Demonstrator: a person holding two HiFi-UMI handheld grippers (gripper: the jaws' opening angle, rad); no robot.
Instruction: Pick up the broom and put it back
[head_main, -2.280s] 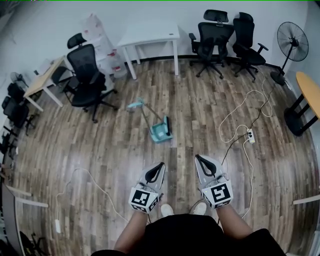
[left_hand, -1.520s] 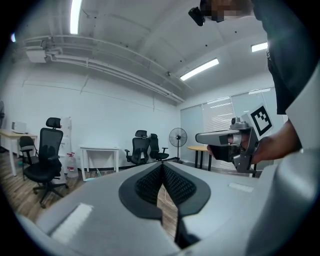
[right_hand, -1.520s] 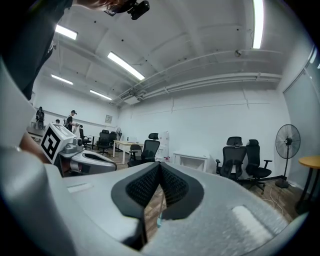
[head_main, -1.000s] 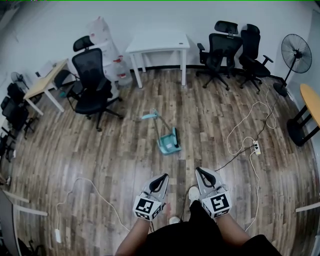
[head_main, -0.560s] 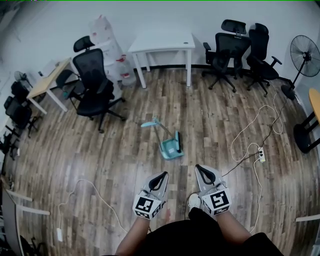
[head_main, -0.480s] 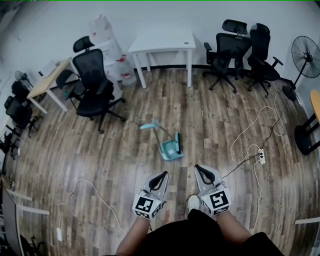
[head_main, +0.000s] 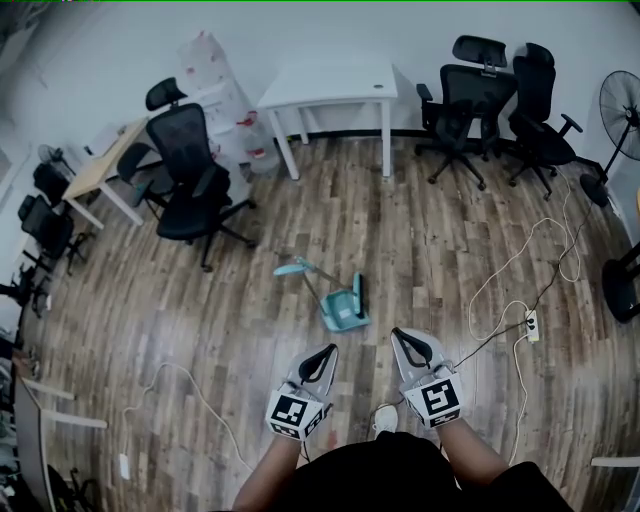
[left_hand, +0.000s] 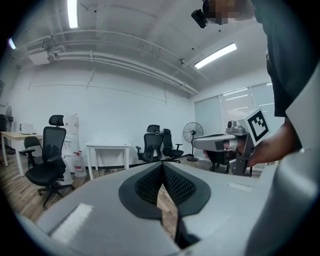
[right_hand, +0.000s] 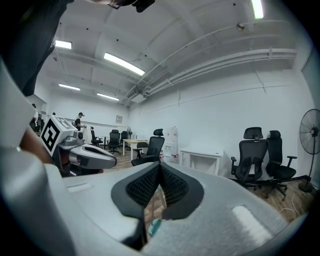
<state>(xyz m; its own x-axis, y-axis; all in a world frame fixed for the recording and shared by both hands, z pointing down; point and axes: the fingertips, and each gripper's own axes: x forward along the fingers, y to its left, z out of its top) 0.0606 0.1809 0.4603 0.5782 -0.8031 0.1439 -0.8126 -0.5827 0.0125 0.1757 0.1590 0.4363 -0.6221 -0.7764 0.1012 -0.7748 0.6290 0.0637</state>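
Observation:
A teal broom lies on the wood floor, its head (head_main: 290, 268) joined by a thin handle to a teal dustpan (head_main: 345, 307). My left gripper (head_main: 328, 351) is held just short of the dustpan, shut and holding nothing. Beside it my right gripper (head_main: 398, 334) is also shut and holds nothing. In the left gripper view the ribbed pads (left_hand: 150, 183) meet at the tip, and the right gripper (left_hand: 220, 142) shows alongside. In the right gripper view a teal bit of the dustpan (right_hand: 155, 226) shows through the slit below the closed pads (right_hand: 172, 186).
A black office chair (head_main: 190, 175) stands at the left near a wooden desk (head_main: 105, 165). Against the far wall stand a white table (head_main: 330, 90) and two more chairs (head_main: 500, 100). A power strip (head_main: 531, 324) with cables lies at the right, and a white cable (head_main: 190, 385) at the left.
The person has walked forward, so the broom and dustpan now lie closer to both grippers. Both grippers stayed shut and side by side.

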